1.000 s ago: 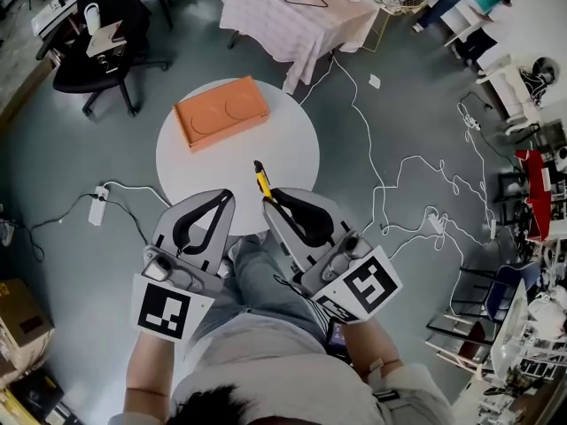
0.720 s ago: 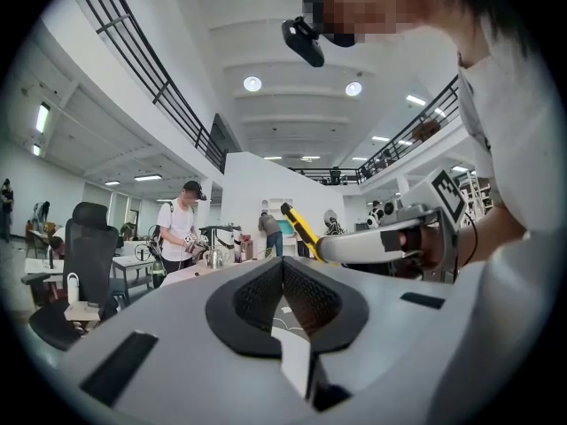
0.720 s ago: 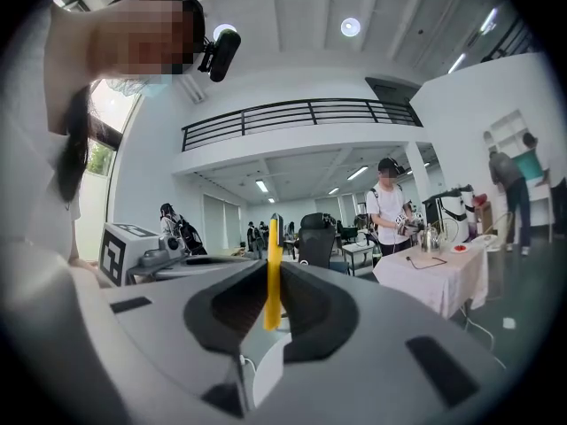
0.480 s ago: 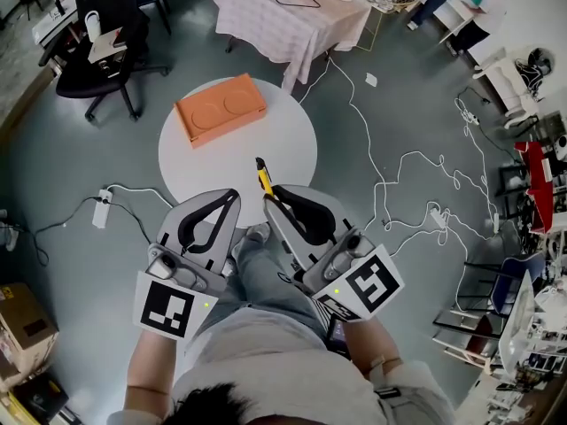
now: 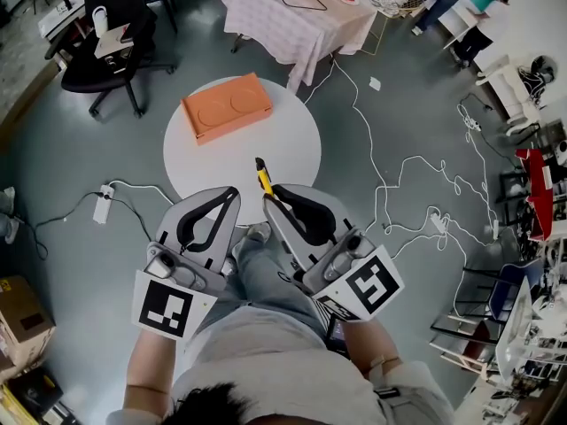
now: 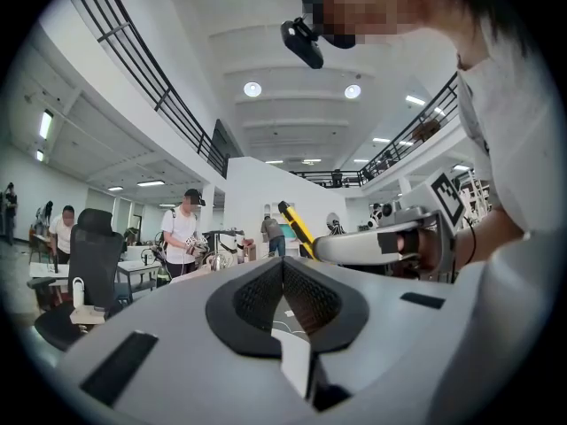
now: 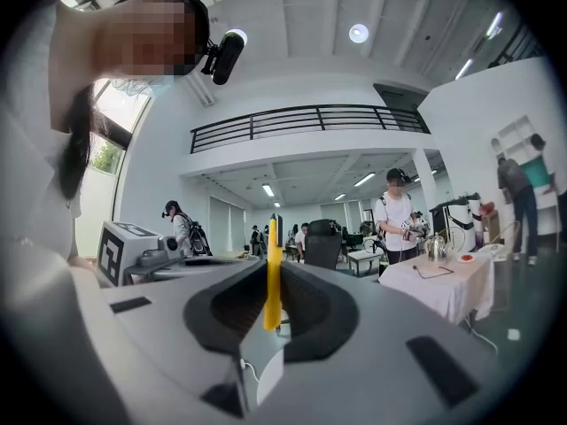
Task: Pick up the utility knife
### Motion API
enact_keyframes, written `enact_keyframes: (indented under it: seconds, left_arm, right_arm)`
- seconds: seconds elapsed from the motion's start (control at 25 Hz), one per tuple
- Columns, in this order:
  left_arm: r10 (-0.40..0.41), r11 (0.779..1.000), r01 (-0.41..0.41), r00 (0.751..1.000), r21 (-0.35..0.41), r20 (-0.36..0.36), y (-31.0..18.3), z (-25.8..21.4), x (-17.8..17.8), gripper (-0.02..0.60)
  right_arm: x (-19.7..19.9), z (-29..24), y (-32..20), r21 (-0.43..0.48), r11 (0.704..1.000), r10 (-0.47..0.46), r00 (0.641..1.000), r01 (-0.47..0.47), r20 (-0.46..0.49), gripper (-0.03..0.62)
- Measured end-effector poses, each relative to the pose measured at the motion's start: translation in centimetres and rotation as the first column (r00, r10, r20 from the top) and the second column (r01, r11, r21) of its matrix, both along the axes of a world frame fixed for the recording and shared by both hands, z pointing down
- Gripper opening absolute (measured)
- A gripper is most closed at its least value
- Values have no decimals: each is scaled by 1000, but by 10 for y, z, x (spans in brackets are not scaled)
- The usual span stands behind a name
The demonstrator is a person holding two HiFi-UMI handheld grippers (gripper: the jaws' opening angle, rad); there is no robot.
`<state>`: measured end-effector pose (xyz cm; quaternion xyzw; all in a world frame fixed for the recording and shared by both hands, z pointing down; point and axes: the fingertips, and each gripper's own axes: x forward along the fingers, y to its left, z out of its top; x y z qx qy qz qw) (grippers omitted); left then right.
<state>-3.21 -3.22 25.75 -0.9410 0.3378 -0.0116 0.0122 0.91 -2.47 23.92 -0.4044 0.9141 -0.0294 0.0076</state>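
Yellow utility knife (image 5: 263, 178): one; lower end pinched in the right gripper, dark tip reaching past the jaw tips, over the near edge of the round table in the head view.
Right gripper (image 5: 269, 202): one; jaws clamped on the knife's handle, yellow body upright between them in the right gripper view.
Left gripper (image 5: 229, 198): one; jaws pressed together, nothing between them; just beside the right gripper, tips near each other.
Round white table (image 5: 204, 162): one; carries a single box.
Orange box (image 5: 227, 106): one; flat, two round shapes on its top face, on the far left part of the table, well apart from the knife.
Pink-clothed table (image 5: 292, 20): one; beyond the round table, one black cable on its top.
Black office chair (image 5: 111, 47): one; far left.
Power strip (image 5: 100, 204): one; white, on the grey floor left of the round table.
White cables (image 5: 416, 171): several, looping over the floor to the right; exact count not readable.
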Motion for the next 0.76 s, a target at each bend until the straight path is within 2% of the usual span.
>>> enact_keyframes:
  seconds: [0.76]
  left_arm:
    - [-2,1000,3,1000,14,-22,-1,-7,2,11]
  right_arm:
    - [-1,-4,3,13,1000,-13,1000,13,-11,52]
